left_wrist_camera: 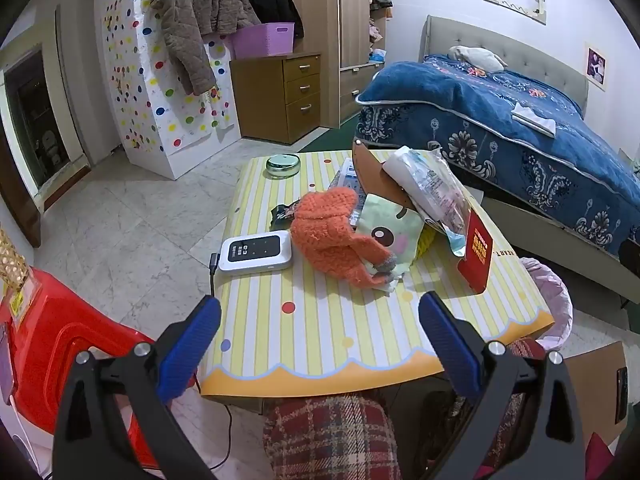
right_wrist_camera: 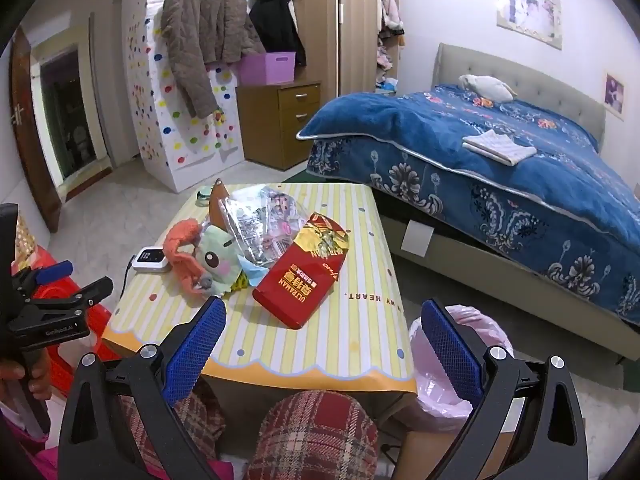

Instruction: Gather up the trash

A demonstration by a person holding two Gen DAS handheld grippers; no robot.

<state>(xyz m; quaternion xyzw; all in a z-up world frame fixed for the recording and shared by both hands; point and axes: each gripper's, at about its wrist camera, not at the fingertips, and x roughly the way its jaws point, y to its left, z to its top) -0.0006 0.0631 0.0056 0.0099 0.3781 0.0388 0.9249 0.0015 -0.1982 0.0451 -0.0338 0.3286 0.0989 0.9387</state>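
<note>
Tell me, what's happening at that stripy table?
A person holds two blue-padded grippers, the left gripper and the right gripper, both open and empty, above the yellow striped table. A red foil snack packet and a clear crinkly plastic wrapper lie there uncollected. A pink-lined trash bin waits beside the table.

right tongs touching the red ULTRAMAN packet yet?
Apart. Right wrist view: right tongs open, bare striped tablecloth visible between the pads and the red packet.

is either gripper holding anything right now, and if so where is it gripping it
Nothing is held. The left gripper and right gripper are both open and empty, short of the yellow striped table.
</note>
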